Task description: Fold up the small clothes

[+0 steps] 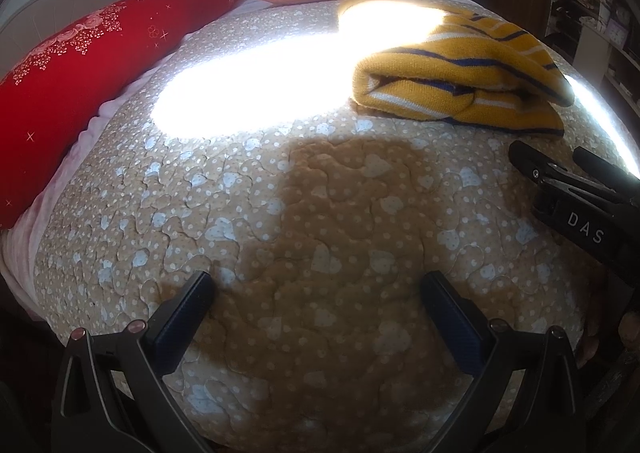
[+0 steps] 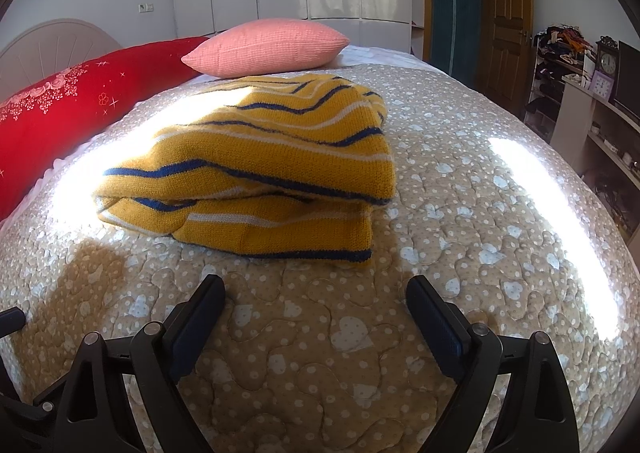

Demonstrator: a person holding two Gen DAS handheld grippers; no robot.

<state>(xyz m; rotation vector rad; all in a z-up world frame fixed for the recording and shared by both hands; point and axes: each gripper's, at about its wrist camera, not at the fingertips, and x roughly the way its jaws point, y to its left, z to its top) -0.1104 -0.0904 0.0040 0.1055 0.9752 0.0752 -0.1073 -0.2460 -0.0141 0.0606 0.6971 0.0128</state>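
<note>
Left hand-held gripper (image 1: 318,287): jaws spread wide, nothing between them, only bare quilted bedspread (image 1: 320,221) ahead. Its fingers (image 1: 188,305) sit over the shaded patch of the quilt; can't tell whether they touch the fabric.

Right hand-held gripper (image 2: 316,291): also wide open, holding nothing. Seen from the left wrist view it comes in from the right edge, black body marked "DAS", tips pointing toward the sweater.

Yellow knit sweater (image 2: 256,169) with blue and white stripes: folded into a thick stack of layers, lying flat on the bed. It is directly ahead of the right hand-held gripper, near its fingertips but apart from them, with a strip of quilt between. From the left hand-held gripper it lies ahead and off to the right, well apart. The near edge shows the fold layers; the bottom hem with a dark blue band faces the right hand-held gripper.

Strong sun patch across the quilt beyond the left hand-held gripper, washing out the sweater's far left part in that view.

Beyond the sweater: pink cushion (image 2: 266,49); the two look just touching or overlapping in view, contact unclear. Long red floral pillow (image 2: 72,105) along the left edge of the bed, headboard (image 2: 52,41) behind it.
</note>
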